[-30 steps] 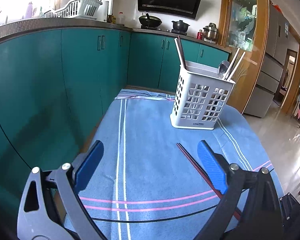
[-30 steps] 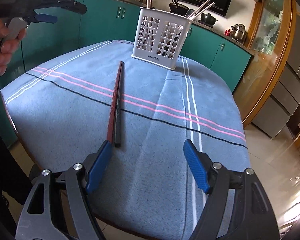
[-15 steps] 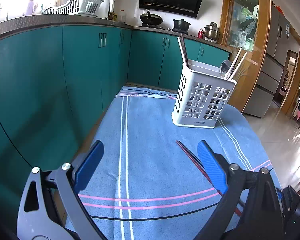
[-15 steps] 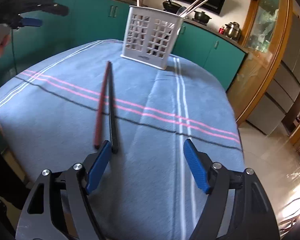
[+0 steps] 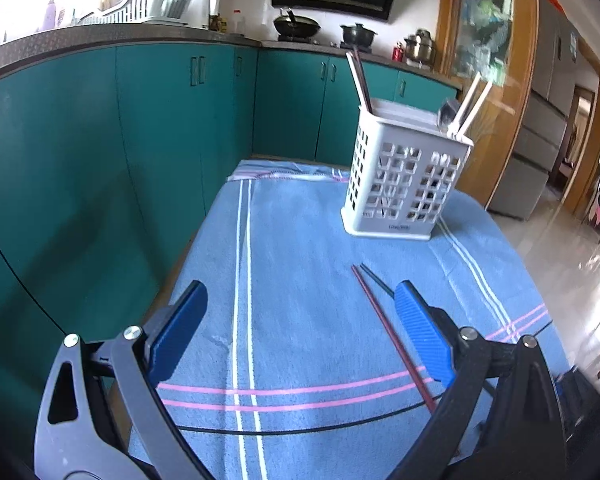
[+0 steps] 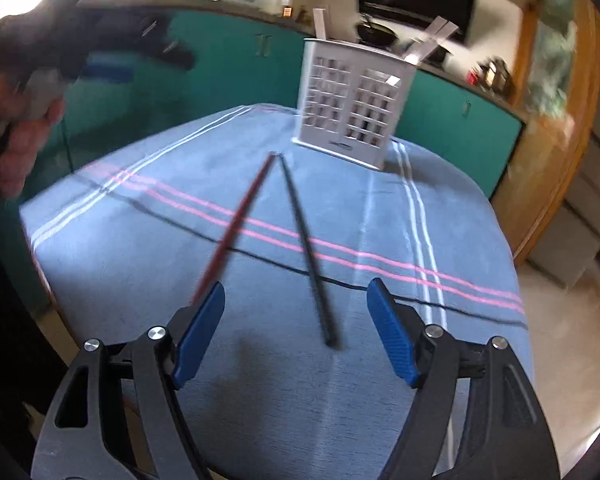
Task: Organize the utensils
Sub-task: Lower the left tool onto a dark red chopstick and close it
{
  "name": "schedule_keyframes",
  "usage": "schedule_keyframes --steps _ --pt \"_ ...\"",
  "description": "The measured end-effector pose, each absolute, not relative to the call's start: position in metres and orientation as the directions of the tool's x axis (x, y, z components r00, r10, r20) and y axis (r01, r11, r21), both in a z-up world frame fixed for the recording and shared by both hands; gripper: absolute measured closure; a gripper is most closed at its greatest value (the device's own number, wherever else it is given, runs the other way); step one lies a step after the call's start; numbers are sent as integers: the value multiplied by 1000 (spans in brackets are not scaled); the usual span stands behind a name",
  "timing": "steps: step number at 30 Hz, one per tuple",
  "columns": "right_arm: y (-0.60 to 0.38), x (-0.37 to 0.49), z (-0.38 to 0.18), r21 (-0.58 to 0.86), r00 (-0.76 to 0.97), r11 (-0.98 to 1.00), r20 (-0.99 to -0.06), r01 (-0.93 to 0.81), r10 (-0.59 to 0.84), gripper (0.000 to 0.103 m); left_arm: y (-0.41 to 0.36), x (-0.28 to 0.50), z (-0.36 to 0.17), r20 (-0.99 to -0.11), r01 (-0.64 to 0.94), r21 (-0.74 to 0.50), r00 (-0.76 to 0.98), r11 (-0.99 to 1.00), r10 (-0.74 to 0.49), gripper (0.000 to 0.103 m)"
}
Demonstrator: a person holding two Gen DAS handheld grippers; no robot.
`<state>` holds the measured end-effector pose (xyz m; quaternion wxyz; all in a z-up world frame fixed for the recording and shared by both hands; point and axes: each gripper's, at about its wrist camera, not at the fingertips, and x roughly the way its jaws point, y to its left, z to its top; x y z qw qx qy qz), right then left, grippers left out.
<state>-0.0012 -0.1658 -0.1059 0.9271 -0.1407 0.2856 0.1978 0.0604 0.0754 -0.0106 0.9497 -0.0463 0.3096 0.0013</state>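
A white slotted utensil holder (image 5: 404, 184) (image 6: 352, 104) stands at the far end of a blue striped cloth (image 5: 300, 248), with chopsticks and a spoon standing in it. Two loose chopsticks lie on the cloth in a narrow V, their far tips together near the holder: a red chopstick (image 6: 236, 232) (image 5: 388, 332) and a dark chopstick (image 6: 306, 248) (image 5: 376, 280). My right gripper (image 6: 296, 292) is open; the dark chopstick's near end lies between its jaws, untouched, and the red one's near end sits by the left pad. My left gripper (image 5: 300, 292) is open over bare cloth, with the chopsticks beside its right finger.
Teal kitchen cabinets (image 5: 100, 160) run close along the table's left and far sides. A hand (image 6: 24, 140) holds the left tool at the upper left of the right wrist view. To the right, the table drops off to a tiled floor (image 5: 560, 240).
The two chopsticks lay side by side; now their near ends are spread, the dark one swung right between my right jaws. The right view is blurred. The left gripper has hardly moved.
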Motion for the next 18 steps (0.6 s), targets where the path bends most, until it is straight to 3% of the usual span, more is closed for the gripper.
schedule_keyframes --steps 7,10,13,17,18 --pt "-189 14 -79 -40 712 907 -634 -420 302 30 50 70 -31 -671 32 -36 740 999 -48 10" --pt "-183 29 -68 -34 675 897 -672 -441 306 30 43 85 -39 -715 44 -69 694 997 -80 11" --pt "-181 53 -55 -20 643 898 -706 -440 299 30 36 111 -46 -757 37 -113 643 993 -110 20" --pt "-184 60 -33 -12 682 907 -663 -420 308 30 32 153 -70 -831 -8 -93 551 996 -73 48" --pt "-185 59 -32 -7 685 908 -659 -418 310 30 33 162 -77 -845 -20 -93 530 995 -69 50"
